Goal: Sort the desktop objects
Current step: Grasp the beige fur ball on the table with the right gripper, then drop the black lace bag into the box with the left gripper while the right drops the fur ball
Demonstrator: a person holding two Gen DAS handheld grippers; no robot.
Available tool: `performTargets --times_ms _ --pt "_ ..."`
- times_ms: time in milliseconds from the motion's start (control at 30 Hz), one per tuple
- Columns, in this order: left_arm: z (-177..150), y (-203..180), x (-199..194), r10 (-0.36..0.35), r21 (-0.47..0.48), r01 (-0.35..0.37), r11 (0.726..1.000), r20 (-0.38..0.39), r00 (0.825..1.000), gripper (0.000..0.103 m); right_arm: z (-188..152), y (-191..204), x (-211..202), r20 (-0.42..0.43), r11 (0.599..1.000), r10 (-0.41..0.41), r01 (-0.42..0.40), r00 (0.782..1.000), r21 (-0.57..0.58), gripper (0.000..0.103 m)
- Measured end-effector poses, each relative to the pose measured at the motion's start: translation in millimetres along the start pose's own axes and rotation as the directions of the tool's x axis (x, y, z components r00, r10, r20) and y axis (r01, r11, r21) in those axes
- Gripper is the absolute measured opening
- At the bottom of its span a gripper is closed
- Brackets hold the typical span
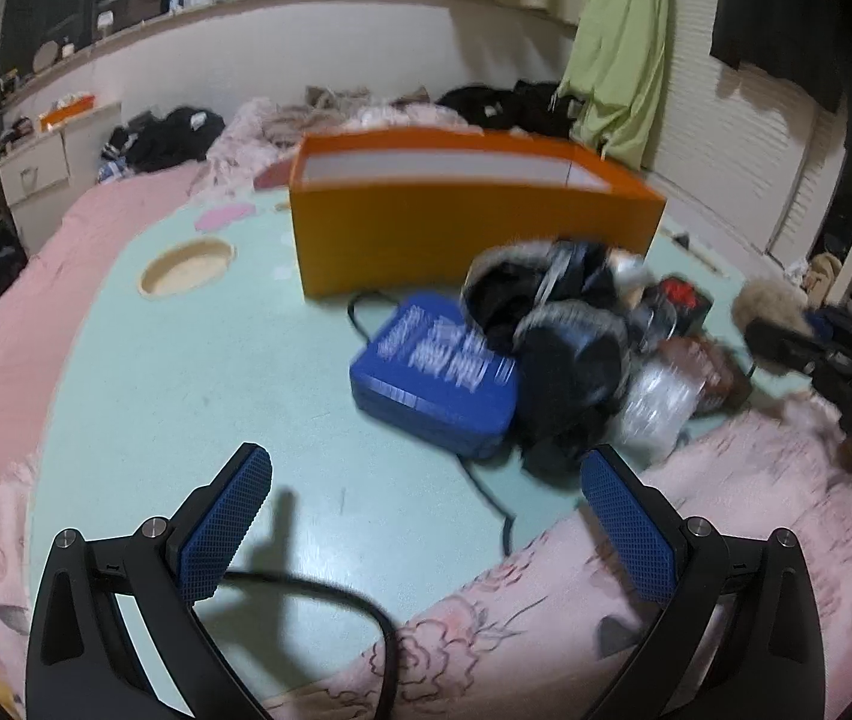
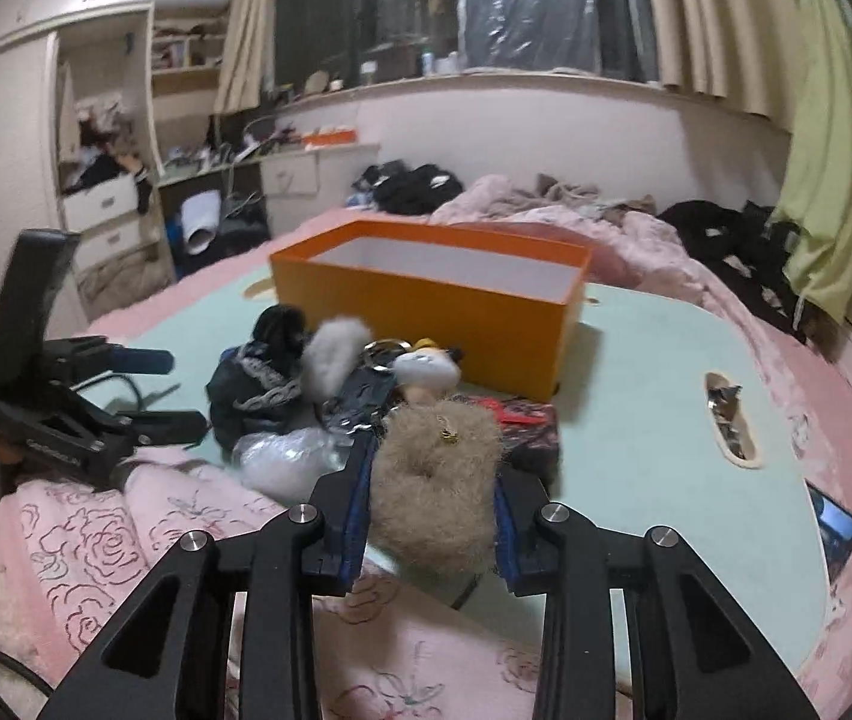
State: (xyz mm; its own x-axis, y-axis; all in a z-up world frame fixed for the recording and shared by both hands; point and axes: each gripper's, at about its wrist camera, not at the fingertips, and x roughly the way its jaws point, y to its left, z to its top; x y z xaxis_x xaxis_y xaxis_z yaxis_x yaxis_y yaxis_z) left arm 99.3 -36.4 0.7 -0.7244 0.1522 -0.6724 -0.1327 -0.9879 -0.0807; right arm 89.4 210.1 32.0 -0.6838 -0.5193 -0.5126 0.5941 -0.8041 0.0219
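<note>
Dark window (image 2: 486,6), beige curtains (image 2: 708,18), white drawers (image 2: 105,219), pink bedding (image 1: 18,276).

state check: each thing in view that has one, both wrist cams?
left tongs: open, holding nothing, above the green tabletop
right tongs: shut on the beige fluffy ball
orange box: open-topped, upright, looks empty
blue case: lying flat, closed, beside the pile
black furry item: in the pile, not gripped
white plush keychain: in the pile, not gripped
</note>
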Motion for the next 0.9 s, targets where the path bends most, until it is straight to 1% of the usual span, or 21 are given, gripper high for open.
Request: performTargets --times_ms 100,133,167,233,267,300,333,367,400,433,467,567,633,700,767,833,900 --pt "18.5 -15.0 -6.4 0.002 0.041 -0.004 0.999 0.045 0.999 0.103 0.3 -3.5 0.8 -0.005 1.000 0.003 -0.003 1.000 0.012 0.033" --pt "25.5 -20.8 -6.2 -0.009 0.057 0.006 0.998 0.051 0.999 0.101 0.3 -4.1 1.6 -0.008 1.000 0.005 -0.004 1.000 0.012 0.033" --pt "31.6 -24.3 -5.3 -0.024 0.065 0.020 0.998 0.053 0.998 0.098 0.1 -4.9 2.0 -0.010 1.000 0.006 -0.006 1.000 0.012 0.033" --pt "44.3 -32.6 2.4 -0.067 0.069 0.064 0.996 0.047 0.997 0.093 0.0 -4.9 1.8 -0.010 1.000 0.005 -0.005 1.000 0.013 0.033" --pt "47.7 -35.1 7.8 -0.079 0.073 0.076 0.994 0.034 0.996 0.088 0.0 -5.3 2.7 -0.010 1.000 0.005 -0.005 1.000 0.013 0.033" --pt "50.6 -38.8 18.0 -0.083 0.083 0.083 0.993 0.002 0.997 0.082 0.1 -6.2 3.2 -0.012 1.000 0.006 -0.006 1.000 0.016 0.033" --pt "52.1 -41.7 29.1 -0.077 0.091 0.080 0.993 -0.036 0.996 0.062 -0.1 -7.3 3.8 -0.014 1.000 0.007 -0.007 1.000 0.021 0.033" --pt "51.1 -41.5 37.9 -0.078 0.089 0.085 0.992 -0.075 0.994 0.045 0.0 -8.7 4.3 -0.018 1.000 0.008 -0.007 1.000 0.027 0.033" --pt "50.8 -41.7 43.8 -0.095 0.080 0.103 0.991 -0.097 0.991 0.044 0.0 -9.7 4.8 -0.018 0.999 0.009 -0.008 1.000 0.032 0.033" --pt "51.7 -42.6 41.2 -0.098 0.083 0.105 0.991 -0.079 0.992 0.039 0.4 -11.3 4.8 -0.018 0.999 0.011 -0.011 1.000 0.038 0.033" --pt "52.5 -43.5 37.3 -0.107 0.085 0.113 0.990 -0.073 0.992 0.037 1.2 -12.8 4.1 -0.015 0.999 0.013 -0.013 1.000 0.044 0.033" --pt "56.9 -43.5 17.6 -0.124 0.085 0.125 0.989 -0.016 0.992 0.037 7.4 -16.3 4.6 -0.004 0.998 0.017 -0.017 1.000 0.054 0.033" --pt "64.4 -40.1 6.3 -0.144 0.074 0.143 0.987 0.016 0.989 0.037 19.4 -19.1 8.0 0.009 0.998 0.025 -0.026 1.000 0.056 0.033" --pt "77.2 -34.9 1.2 -0.153 0.070 0.149 0.986 0.045 0.987 0.037 36.0 -20.1 12.3 0.028 0.998 0.028 -0.030 0.999 0.050 0.033" --pt "97.5 -31.8 1.2 -0.140 0.070 0.135 0.988 0.074 0.987 0.037 58.9 -22.4 21.0 0.056 0.999 0.025 -0.027 0.998 0.035 0.033" --pt "116.8 -30.6 5.0 -0.126 0.069 0.120 0.990 0.100 0.987 0.037 78.4 -27.1 33.4 0.064 0.999 0.022 -0.024 0.998 0.034 0.033" --pt "135.6 -28.5 14.4 -0.129 0.054 0.124 0.991 0.113 0.985 0.037 99.0 -34.3 52.0 0.060 0.998 0.020 -0.024 0.998 0.054 0.033"
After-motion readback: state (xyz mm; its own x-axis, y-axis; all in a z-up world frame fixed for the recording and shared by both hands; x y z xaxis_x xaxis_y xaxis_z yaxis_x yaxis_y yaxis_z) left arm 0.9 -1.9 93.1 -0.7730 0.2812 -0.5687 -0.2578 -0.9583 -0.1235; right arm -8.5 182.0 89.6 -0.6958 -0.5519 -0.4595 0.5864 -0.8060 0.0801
